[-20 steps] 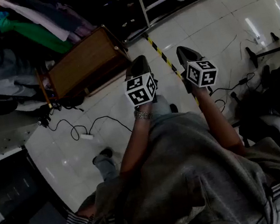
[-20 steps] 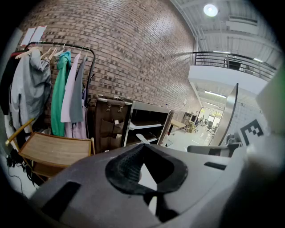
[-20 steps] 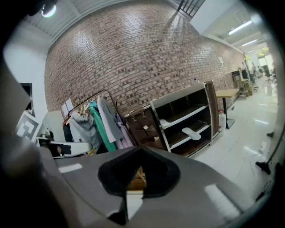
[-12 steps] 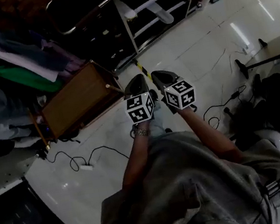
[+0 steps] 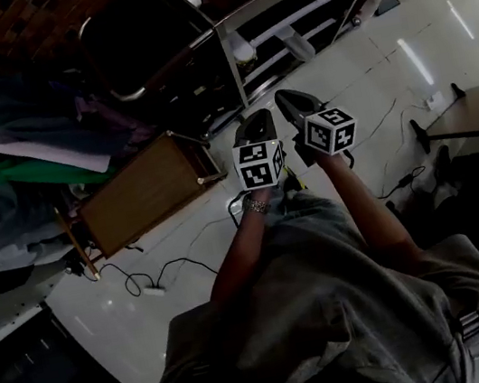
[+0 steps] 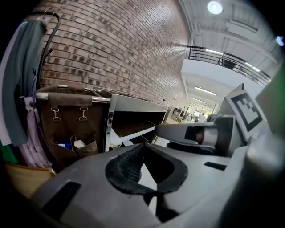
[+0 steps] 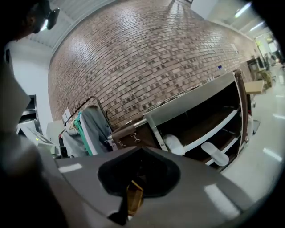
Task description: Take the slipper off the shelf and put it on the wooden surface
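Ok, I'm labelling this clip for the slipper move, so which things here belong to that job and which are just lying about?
Job: white slippers, metal shelf, wooden box top.
Lying about: heap of clothes, floor cables, brown hanging organiser.

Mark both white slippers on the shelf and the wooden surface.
Rounded slipper [image 7: 174,144]: right gripper view, its middle.
Flat slipper [image 7: 214,154]: right gripper view, its middle.
Wooden surface [image 5: 144,194]: head view, centre of its top.
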A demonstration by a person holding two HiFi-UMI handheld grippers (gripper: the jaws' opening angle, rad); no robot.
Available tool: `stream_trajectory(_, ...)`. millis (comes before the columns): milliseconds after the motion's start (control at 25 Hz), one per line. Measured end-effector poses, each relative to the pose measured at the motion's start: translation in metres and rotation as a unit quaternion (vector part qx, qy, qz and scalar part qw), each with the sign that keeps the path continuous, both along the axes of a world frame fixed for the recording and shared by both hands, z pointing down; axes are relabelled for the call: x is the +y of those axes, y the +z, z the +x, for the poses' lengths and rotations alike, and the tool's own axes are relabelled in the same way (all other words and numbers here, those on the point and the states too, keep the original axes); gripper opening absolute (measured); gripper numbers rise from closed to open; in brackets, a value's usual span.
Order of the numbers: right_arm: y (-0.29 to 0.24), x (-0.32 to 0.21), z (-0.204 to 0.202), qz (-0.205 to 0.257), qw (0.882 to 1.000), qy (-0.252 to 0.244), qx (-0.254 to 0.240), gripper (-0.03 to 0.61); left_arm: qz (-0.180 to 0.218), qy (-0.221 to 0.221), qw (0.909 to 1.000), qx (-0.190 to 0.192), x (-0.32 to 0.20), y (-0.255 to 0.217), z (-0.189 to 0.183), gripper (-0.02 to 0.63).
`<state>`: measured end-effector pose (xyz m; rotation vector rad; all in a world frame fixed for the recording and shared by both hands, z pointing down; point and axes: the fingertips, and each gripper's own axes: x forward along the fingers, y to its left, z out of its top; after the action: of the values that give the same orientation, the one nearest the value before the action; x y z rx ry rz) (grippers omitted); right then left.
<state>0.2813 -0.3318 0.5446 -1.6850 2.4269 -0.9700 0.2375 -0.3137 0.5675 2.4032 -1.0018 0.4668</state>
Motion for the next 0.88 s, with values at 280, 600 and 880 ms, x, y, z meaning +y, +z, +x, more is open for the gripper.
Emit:
stream_trajectory(280, 0.079, -0.089, 0.036, -0.056, 0.998, 0.014, -0.026, 0.025, -0.017, -0.036, 0.9992, -0.007, -0.048, 0.012, -0.006, 0.003)
stream_trajectory(600, 0.246, -0.196, 0.073, -0.176, 0.954, 0.125, -0.210, 0.289, -0.057, -0.095, 0.9933, -0.035, -0.051, 0.043, -0.044, 0.003)
stream_trajectory(880, 0.281, -0.245, 0.056, -0.186, 0.912, 0.148, -0.335, 0.196, -0.088, -0.134, 0.9857, -0.052, -0.047, 0.068, -0.070, 0.003)
